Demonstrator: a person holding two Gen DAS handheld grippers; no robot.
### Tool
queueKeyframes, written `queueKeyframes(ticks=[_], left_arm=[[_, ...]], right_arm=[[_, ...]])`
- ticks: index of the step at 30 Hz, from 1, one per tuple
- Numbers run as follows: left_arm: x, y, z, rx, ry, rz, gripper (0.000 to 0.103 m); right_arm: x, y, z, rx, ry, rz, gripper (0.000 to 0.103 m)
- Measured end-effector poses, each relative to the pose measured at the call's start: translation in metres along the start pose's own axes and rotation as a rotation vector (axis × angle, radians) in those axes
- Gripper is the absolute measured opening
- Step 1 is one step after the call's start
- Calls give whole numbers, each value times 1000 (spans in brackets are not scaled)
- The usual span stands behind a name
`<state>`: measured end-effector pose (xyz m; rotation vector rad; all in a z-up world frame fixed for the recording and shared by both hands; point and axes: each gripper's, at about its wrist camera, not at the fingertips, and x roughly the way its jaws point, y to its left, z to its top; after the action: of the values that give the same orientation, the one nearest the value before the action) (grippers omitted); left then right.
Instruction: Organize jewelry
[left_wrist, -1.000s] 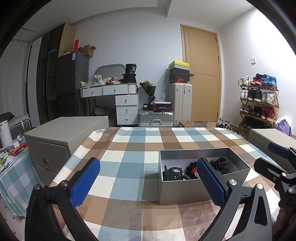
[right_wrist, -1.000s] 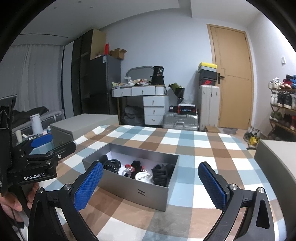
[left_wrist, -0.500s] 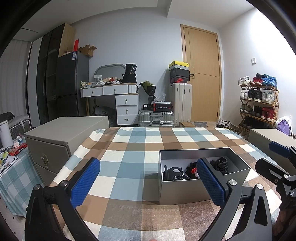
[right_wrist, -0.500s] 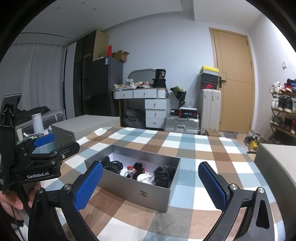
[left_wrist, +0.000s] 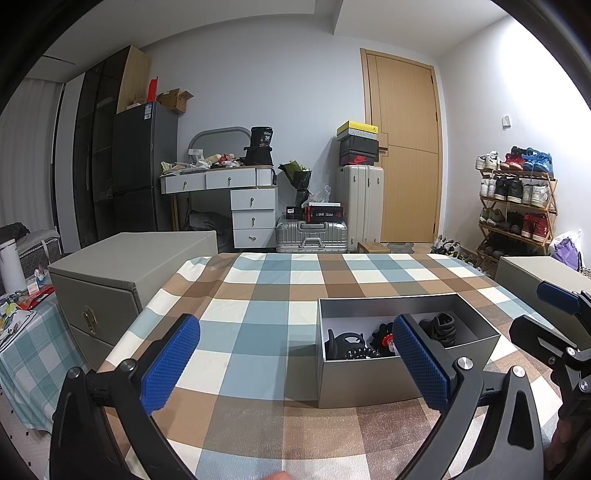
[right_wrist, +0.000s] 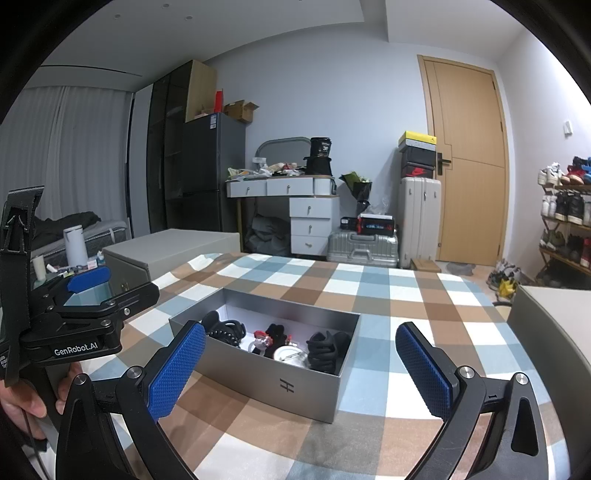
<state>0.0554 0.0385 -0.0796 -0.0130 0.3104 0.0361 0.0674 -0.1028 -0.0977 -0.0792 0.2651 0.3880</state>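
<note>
A grey open box (right_wrist: 295, 380) stands on the checked tablecloth (right_wrist: 388, 295). It holds several small items: black hair ties and clips (right_wrist: 327, 349), a coiled black piece (right_wrist: 225, 330), a red and white piece (right_wrist: 263, 338) and a round silver disc (right_wrist: 290, 354). The box also shows in the left wrist view (left_wrist: 369, 380), right of centre. My left gripper (left_wrist: 295, 363) is open and empty above the cloth, left of the box. My right gripper (right_wrist: 301, 369) is open and empty in front of the box. Each gripper shows at the edge of the other's view.
A grey storage chest (left_wrist: 122, 269) stands off the table's left side and another (left_wrist: 539, 273) at the right. A suitcase (left_wrist: 312, 234), a drawer desk (left_wrist: 236, 199), a door (left_wrist: 402, 151) and a shoe rack (left_wrist: 517, 206) are at the back.
The right wrist view has shifted slightly, with the box a bit nearer and further right. The left gripper has hardly moved. Both grippers stay open.
</note>
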Motion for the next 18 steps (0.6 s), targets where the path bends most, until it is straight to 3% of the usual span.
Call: queueKeyframes(ticks=[18], left_arm=[[-2, -1, 1, 5, 3, -13, 102]], right_arm=[[0, 0, 0, 0, 0, 0, 103]])
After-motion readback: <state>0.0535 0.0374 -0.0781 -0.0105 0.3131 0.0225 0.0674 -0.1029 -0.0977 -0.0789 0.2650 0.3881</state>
